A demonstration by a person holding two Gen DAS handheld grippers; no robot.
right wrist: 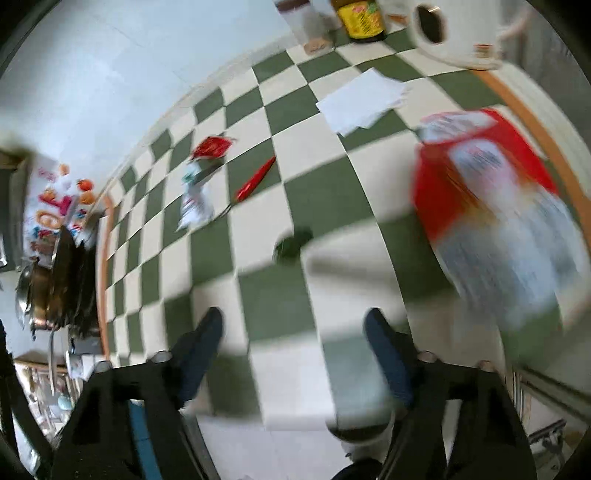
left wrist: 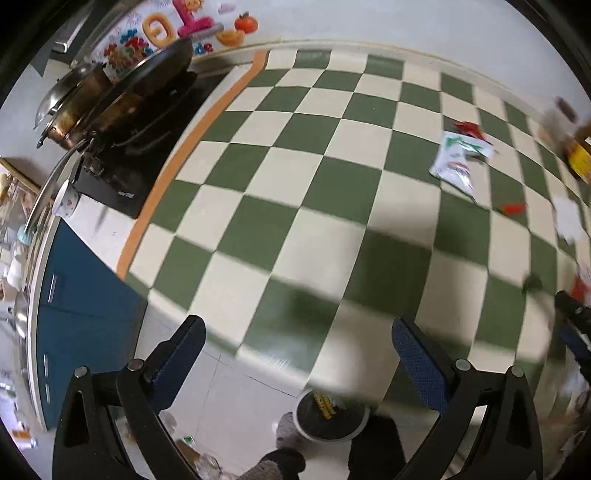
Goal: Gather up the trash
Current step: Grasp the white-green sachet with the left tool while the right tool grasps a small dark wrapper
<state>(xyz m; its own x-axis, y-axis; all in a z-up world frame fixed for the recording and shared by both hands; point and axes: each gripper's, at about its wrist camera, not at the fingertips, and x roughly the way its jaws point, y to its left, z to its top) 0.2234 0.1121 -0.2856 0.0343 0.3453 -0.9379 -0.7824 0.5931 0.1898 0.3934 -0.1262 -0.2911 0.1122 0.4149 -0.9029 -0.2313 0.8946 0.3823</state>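
Observation:
Trash lies on a green-and-cream checkered tablecloth [left wrist: 295, 155]. A white-and-green wrapper [left wrist: 460, 158] with a red wrapper [left wrist: 469, 129] behind it lies far right in the left wrist view; a small red wrapper [left wrist: 513, 208] lies nearer. In the right wrist view the same white wrapper [right wrist: 195, 199], red wrapper [right wrist: 212, 147], a thin red wrapper [right wrist: 255, 181], a white napkin [right wrist: 364, 101] and a dark scrap [right wrist: 293, 245] show. My left gripper [left wrist: 299, 339] is open and empty. My right gripper [right wrist: 295, 332] is open and empty, left of a blurred red-and-white bag [right wrist: 491, 206].
A white bin [left wrist: 332, 419] with a dark liner stands on the floor below the table's edge. A stove with a pan [left wrist: 122, 96] is at the left. A sauce bottle [right wrist: 360, 18] and a white jug [right wrist: 454, 33] stand at the table's far end.

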